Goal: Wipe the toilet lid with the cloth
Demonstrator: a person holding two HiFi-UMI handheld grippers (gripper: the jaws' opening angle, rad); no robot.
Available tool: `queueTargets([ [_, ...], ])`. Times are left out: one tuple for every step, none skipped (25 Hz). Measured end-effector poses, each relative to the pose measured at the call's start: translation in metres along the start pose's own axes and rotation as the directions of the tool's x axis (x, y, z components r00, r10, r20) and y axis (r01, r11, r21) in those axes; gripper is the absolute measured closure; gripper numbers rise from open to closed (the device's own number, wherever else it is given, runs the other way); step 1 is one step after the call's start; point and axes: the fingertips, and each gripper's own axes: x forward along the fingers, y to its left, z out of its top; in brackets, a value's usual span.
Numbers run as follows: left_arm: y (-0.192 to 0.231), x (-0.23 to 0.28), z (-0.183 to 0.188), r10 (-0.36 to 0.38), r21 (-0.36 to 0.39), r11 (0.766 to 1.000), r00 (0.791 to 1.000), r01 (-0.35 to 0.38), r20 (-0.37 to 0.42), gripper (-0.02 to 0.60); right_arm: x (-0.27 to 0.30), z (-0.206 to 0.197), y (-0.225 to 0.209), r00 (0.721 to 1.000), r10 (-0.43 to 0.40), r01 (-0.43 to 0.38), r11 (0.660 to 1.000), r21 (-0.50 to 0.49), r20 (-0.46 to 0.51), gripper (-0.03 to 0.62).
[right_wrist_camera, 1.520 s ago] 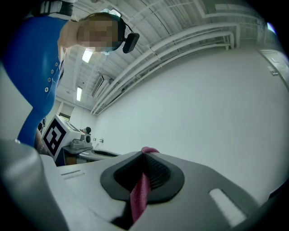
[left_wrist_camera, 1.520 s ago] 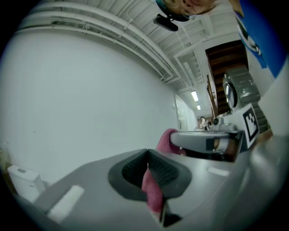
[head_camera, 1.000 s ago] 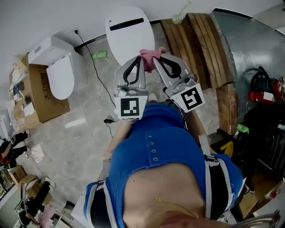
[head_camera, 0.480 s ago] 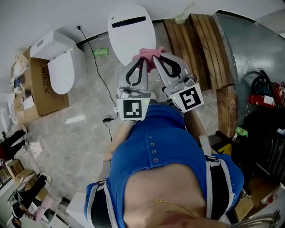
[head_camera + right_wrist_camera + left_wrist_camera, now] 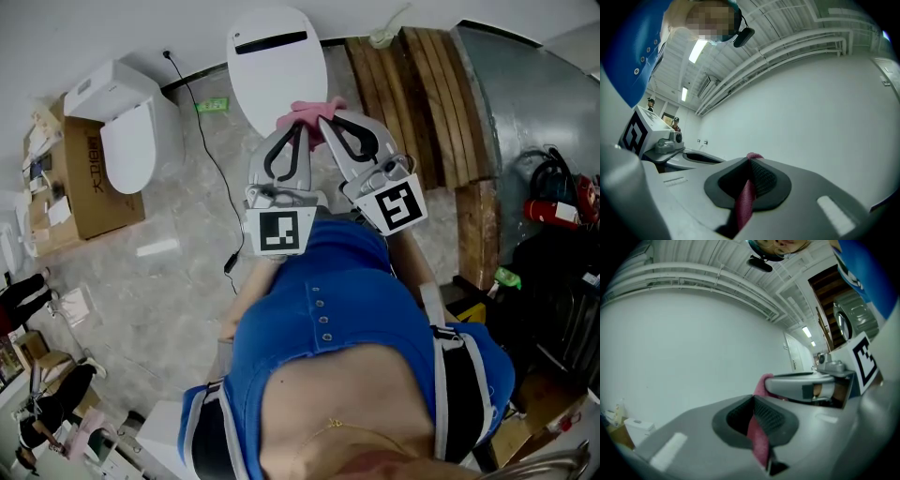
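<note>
Your left gripper (image 5: 298,129) has its jaws pressed together on a fold of the pink cloth (image 5: 309,112), and your right gripper (image 5: 324,123) is clamped on the same cloth just beside it. The two holds likely serve to spread the cloth taut for wiping. The bunched cloth sits at the near right edge of the closed white toilet lid (image 5: 275,75). From the head view, whether it touches the lid or hovers just above is hard to tell.
</note>
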Motion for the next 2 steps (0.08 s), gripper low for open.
queueTargets([
  [-0.0002, 0.0001, -0.0006, 0.002, -0.001, 1.0, 1.0, -0.002, -0.001, 0.58, -0.0002, -0.0005, -0.0003, 1.0, 0.002, -0.002, 1.0, 0.0, -0.001, 0.583],
  [-0.0005, 0.0003, -0.0012, 0.003, -0.003, 1.0, 1.0, -0.003, -0.003, 0.58, -0.0004, -0.001, -0.0005, 1.0, 0.005, -0.005, 1.0, 0.001, -0.001, 0.583],
])
